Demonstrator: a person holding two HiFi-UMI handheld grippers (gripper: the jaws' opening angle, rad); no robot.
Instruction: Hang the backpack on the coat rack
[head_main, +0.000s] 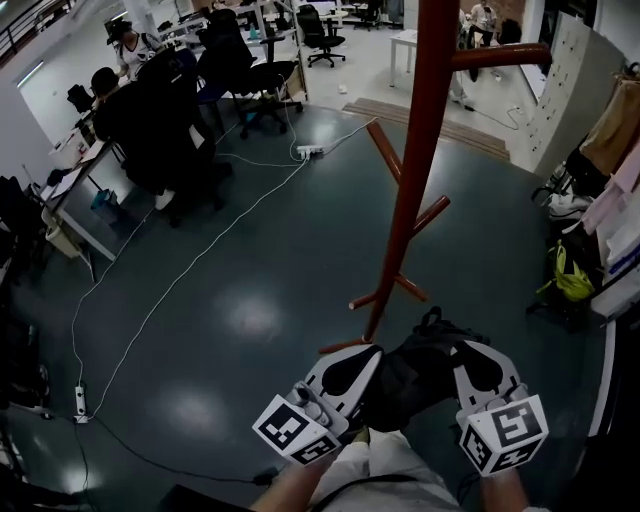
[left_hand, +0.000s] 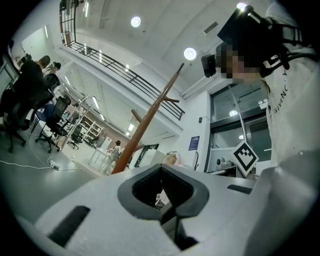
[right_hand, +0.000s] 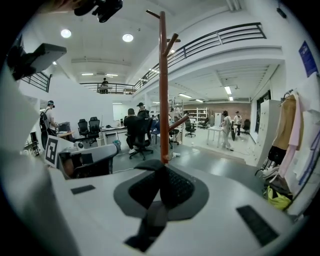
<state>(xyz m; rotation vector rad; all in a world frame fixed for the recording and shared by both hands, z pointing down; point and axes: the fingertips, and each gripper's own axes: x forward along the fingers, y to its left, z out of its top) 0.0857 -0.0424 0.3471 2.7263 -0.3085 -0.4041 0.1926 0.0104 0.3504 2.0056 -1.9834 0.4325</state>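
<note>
Two grippers were seen low in the head view, the left gripper (head_main: 365, 362) and the right gripper (head_main: 468, 358). They were set on either side of the black backpack (head_main: 420, 372), which was held up between them near the foot of the rack (head_main: 412, 180). Only in that view was the bag's body shown.

The rack (right_hand: 163, 90) was shown upright with its upper pegs only in the right gripper view, straight ahead of the jaws. In the left gripper view the rack (left_hand: 150, 120) was seen slanting up against the ceiling (left_hand: 150, 35), and the person's white shirt (left_hand: 292, 115) was caught at the right edge.

The jaws of the right gripper (right_hand: 162, 187) were brought almost together, and a dark strap (right_hand: 150, 220) was pinched between the pads. The jaws of the left gripper (left_hand: 162, 192) were likewise nearly closed. A small gap was left at the tips, and what looked like strap was clamped lower down.
</note>
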